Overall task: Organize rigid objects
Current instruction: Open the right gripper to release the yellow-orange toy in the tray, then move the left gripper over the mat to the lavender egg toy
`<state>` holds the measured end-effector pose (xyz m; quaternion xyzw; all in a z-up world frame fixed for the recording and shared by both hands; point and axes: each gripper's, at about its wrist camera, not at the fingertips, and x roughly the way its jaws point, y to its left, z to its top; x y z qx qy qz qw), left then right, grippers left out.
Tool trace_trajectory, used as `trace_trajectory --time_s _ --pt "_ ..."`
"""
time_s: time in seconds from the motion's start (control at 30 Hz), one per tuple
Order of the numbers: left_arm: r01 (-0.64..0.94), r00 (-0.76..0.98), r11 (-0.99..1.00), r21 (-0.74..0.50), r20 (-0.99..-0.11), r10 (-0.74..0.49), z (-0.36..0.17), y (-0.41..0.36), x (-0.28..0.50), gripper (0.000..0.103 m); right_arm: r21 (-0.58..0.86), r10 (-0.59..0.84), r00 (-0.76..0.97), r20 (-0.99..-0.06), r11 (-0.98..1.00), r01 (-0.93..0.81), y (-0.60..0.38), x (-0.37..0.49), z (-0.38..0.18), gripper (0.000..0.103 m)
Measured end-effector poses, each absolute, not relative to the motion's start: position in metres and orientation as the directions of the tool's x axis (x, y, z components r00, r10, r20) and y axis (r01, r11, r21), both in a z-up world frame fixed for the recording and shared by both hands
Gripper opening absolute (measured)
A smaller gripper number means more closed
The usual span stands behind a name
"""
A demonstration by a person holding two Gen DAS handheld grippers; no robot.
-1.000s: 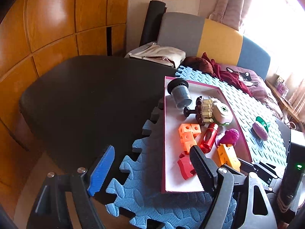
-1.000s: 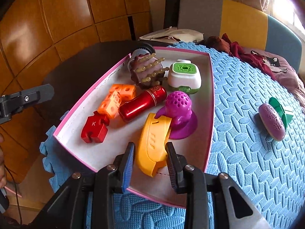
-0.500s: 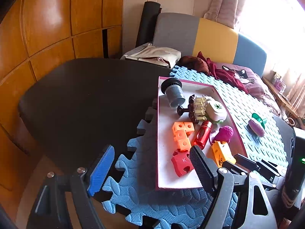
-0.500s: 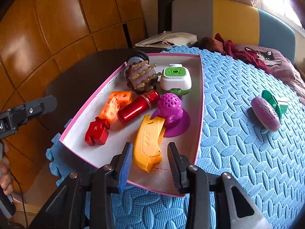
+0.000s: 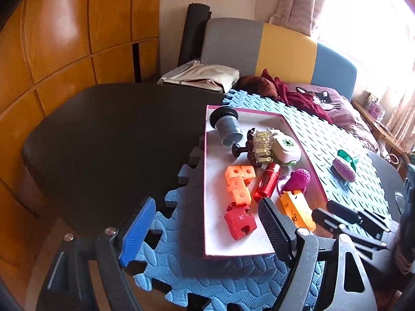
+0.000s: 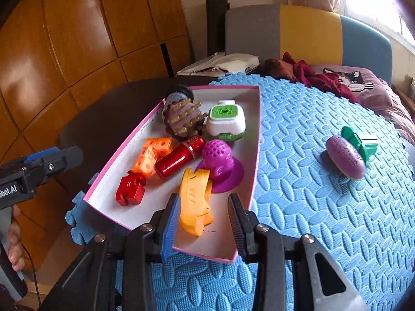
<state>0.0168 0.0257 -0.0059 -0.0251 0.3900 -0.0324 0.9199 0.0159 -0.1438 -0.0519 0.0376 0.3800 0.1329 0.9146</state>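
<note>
A pink-rimmed white tray (image 6: 255, 140) (image 5: 206, 181) lies on the blue foam mat. In it lie a yellow toy (image 6: 194, 202), a red puzzle block (image 6: 129, 188), orange cubes (image 6: 151, 153), a red cylinder (image 6: 180, 159), a purple suction toy (image 6: 219, 162), a green-white box (image 6: 225, 120), a brown brush (image 6: 185, 120) and a grey cup (image 5: 227, 127). My right gripper (image 6: 205, 229) is open just behind the yellow toy, apart from it. My left gripper (image 5: 205, 228) is open over the tray's near left corner. A purple oval (image 6: 345, 156) and a green piece (image 6: 359, 140) lie on the mat to the right.
The blue foam mat (image 6: 311, 207) covers part of a dark round table (image 5: 103, 134). A cloth bag (image 5: 202, 76) and dark red clothing (image 6: 311, 76) lie at the far edge. A grey, yellow and blue sofa back (image 6: 298, 31) stands behind. Wooden panels are on the left.
My right gripper has drawn back from the yellow toy and its jaws have spread wider; the toy stays in the tray. My left gripper has pulled back slightly.
</note>
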Motion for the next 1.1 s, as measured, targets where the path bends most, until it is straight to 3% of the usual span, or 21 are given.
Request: trace_trajectory --time_s 0.77,1.1 --pt "0.172 0.668 0.985 -0.026 -0.732 -0.135 -0.007 -0.032 0.033 0.082 0.187 0.098 0.716 -0.691 0.981 0.046 -0.244 0.023 -0.051 0.037" --pt "0.212 0.652 0.977 -0.010 -0.743 -0.149 -0.009 -0.057 0.047 0.081 0.083 -0.118 0.673 -0.730 0.962 0.259 -0.295 0.028 -0.076 0.037"
